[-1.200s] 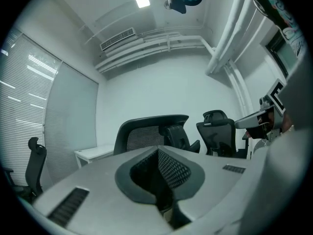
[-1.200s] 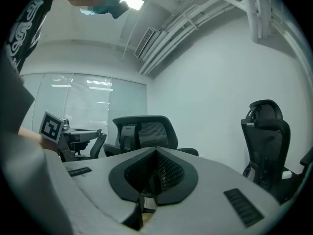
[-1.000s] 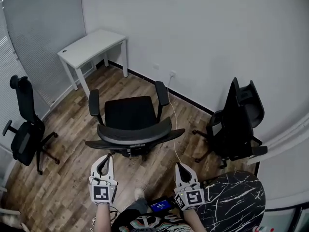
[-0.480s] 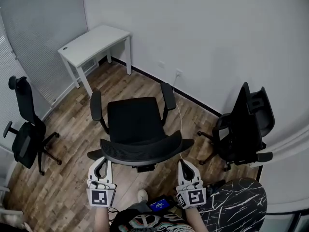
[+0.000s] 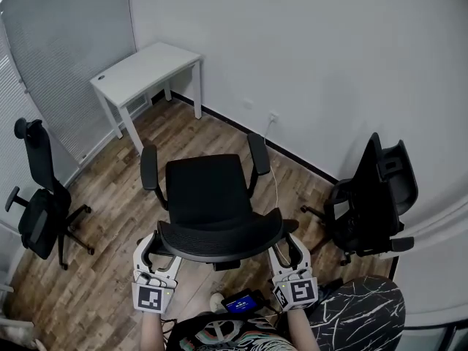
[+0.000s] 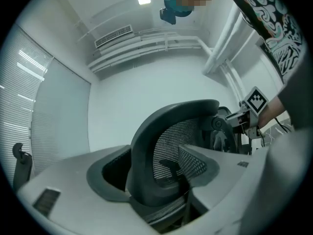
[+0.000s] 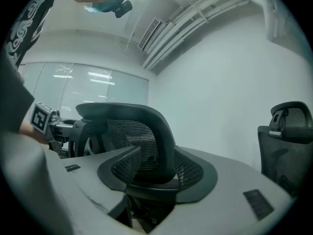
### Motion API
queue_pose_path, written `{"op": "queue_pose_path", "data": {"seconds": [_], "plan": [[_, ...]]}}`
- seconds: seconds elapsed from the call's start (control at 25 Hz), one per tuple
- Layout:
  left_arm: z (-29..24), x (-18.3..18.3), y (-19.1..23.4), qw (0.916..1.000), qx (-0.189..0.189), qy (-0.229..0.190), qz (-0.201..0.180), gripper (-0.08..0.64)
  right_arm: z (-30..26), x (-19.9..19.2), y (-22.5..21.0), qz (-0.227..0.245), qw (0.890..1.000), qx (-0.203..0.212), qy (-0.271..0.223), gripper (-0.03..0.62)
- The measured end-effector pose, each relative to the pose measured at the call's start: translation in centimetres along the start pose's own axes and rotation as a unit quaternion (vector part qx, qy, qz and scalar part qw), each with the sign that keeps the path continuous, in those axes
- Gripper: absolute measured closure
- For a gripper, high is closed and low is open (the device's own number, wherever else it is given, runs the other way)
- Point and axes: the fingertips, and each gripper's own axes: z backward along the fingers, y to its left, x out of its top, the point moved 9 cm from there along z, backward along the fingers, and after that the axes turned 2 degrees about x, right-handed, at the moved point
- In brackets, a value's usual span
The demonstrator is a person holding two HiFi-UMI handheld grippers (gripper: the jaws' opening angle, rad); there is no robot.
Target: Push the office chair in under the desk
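Note:
A black mesh office chair stands on the wood floor, its seat facing the white desk in the far left corner. The chair is well short of the desk. Its curved backrest is right in front of me. My left gripper is at the backrest's left end and my right gripper at its right end. Both pairs of jaws are opening. In the left gripper view the backrest rim sits between the jaws of that gripper. The right gripper straddles the rim likewise.
A second black chair stands by the blinds at the left and a third by the wall at the right. A white cable runs down from a wall socket to the floor beside the chair. A small device hangs at my waist.
The chair's backrest has come closer, from ahead of the gripper tips to between them. Both grippers were shut a second ago and now stand apart around the backrest's ends.

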Motion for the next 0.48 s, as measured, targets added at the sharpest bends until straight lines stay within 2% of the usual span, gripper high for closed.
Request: {"op": "queue_pose_path", "data": {"seconds": [0.24,0.48], "plan": [[-0.9,0.1,0.1,0.9995,-0.021,0.022,0.000,0.184,-1.1,0.4,-0.2,0.030,0.999,0.015,0.016,0.351],[-1.7,0.2,0.2,0.9982,-0.047,0.037,-0.005,0.155,-2.1,1.1,-0.4,0.067,0.997,0.024,0.023,0.328]]}}
